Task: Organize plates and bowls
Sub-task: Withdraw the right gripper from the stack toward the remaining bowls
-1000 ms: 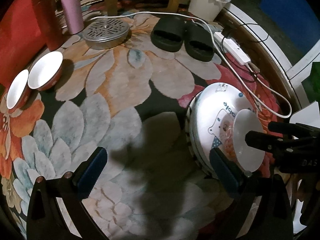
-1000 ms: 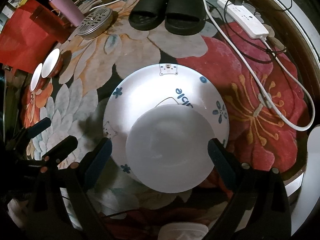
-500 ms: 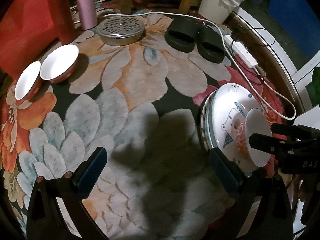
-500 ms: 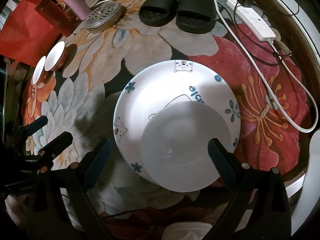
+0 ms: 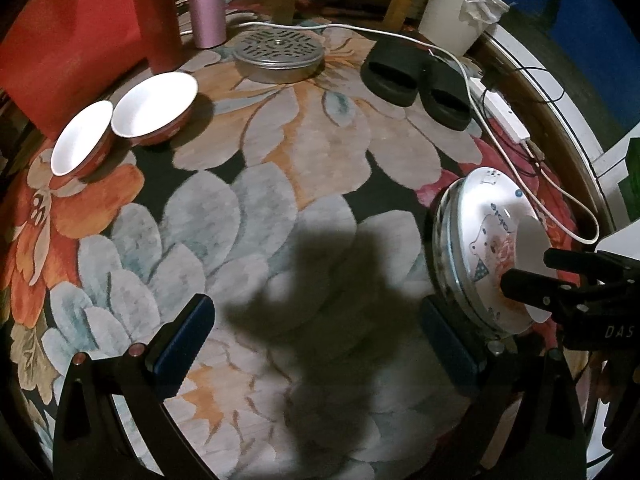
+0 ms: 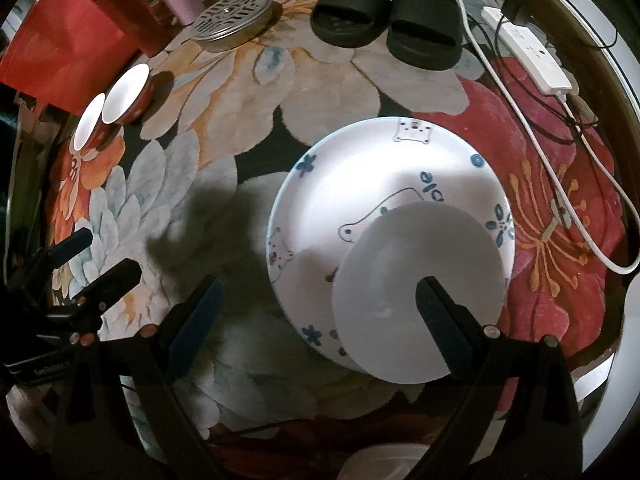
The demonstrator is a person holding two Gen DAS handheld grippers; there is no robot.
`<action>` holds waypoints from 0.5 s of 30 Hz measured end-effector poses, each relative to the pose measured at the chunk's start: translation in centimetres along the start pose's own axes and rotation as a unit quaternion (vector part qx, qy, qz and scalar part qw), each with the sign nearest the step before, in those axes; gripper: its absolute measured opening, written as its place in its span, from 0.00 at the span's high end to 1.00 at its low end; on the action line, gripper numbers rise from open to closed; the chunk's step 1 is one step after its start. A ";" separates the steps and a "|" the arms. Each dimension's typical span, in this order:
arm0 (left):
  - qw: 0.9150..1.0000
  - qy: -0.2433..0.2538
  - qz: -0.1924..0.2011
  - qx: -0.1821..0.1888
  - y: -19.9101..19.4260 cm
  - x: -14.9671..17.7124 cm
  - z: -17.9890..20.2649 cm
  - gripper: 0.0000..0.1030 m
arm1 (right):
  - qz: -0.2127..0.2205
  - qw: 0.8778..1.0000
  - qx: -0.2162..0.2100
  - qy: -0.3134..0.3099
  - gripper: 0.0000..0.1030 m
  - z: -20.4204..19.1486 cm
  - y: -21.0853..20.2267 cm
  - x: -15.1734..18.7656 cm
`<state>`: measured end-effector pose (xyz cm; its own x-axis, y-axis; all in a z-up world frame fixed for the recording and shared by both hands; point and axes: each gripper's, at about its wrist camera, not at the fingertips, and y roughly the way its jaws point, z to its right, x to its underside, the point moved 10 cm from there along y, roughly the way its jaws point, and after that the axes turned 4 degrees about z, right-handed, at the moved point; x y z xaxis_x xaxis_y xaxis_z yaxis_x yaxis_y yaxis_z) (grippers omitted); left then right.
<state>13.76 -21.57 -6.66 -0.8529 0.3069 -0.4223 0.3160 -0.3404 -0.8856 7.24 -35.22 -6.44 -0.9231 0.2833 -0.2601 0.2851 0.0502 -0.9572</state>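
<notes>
A stack of white plates with bear prints (image 6: 360,184) lies on the flowered rug, also at the right in the left wrist view (image 5: 476,232). A small plain white plate (image 6: 420,292) rests on top of the stack, off-centre. My right gripper (image 6: 320,320) is open above the stack's near edge, its right finger over the small plate. Two red bowls with white insides (image 5: 154,110) (image 5: 82,138) stand side by side at the far left, also in the right wrist view (image 6: 126,94). My left gripper (image 5: 320,344) is open and empty over the rug.
A round metal perforated lid (image 5: 278,52), black slippers (image 5: 416,82), a white power strip with cable (image 6: 532,60), a pink tumbler (image 5: 206,4), a red cylinder (image 5: 158,20) and a white bucket (image 5: 456,12) ring the rug's far side.
Both grippers have drawn back and left; the plate stack with the small plate now sits further right in the right wrist view. The bowls appear nearer in the left wrist view.
</notes>
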 end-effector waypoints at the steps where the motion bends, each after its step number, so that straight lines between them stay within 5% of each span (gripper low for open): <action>1: 1.000 -0.003 0.000 -0.001 0.0 0.1 -0.3 0.01 | -0.001 1.000 0.000 -0.002 0.05 -0.2 0.1 0.0; 15: 0.999 -0.043 0.003 -0.011 0.8 1.2 -4.9 0.01 | -0.007 1.000 -0.003 -0.029 0.03 -3.6 1.8 0.1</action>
<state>14.99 -17.12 -8.78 -0.8833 0.2271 -0.4102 0.3296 -0.3215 -0.8877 8.61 -31.61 -7.74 -0.9407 0.2257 -0.2532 0.2729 0.0606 -0.9601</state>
